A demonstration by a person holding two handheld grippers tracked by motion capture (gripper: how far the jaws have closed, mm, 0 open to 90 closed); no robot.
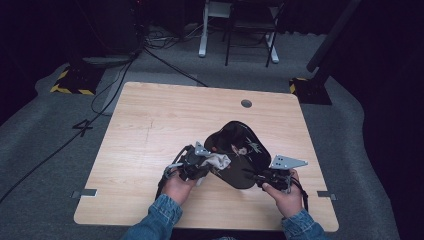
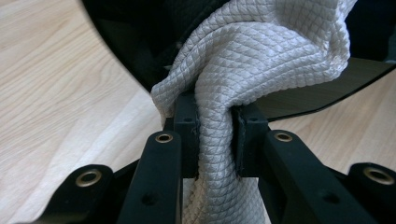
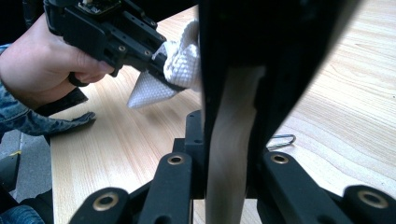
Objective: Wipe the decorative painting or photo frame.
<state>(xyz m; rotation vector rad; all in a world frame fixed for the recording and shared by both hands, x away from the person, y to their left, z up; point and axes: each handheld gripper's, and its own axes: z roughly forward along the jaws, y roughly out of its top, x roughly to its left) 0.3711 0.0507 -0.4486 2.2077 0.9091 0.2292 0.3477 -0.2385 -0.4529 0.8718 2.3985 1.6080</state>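
While your right gripper [image 1: 257, 177] is clamping the rigid, glossy black tray [image 1: 240, 155] by its rim, your left gripper [image 2: 215, 135] is pinching a soft textured cloth [image 2: 261, 60] against it.

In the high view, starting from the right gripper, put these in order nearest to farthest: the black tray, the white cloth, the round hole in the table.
1. black tray: clamped in the right gripper at its near edge.
2. white cloth: to the left, on the tray.
3. round hole: far side of the table.
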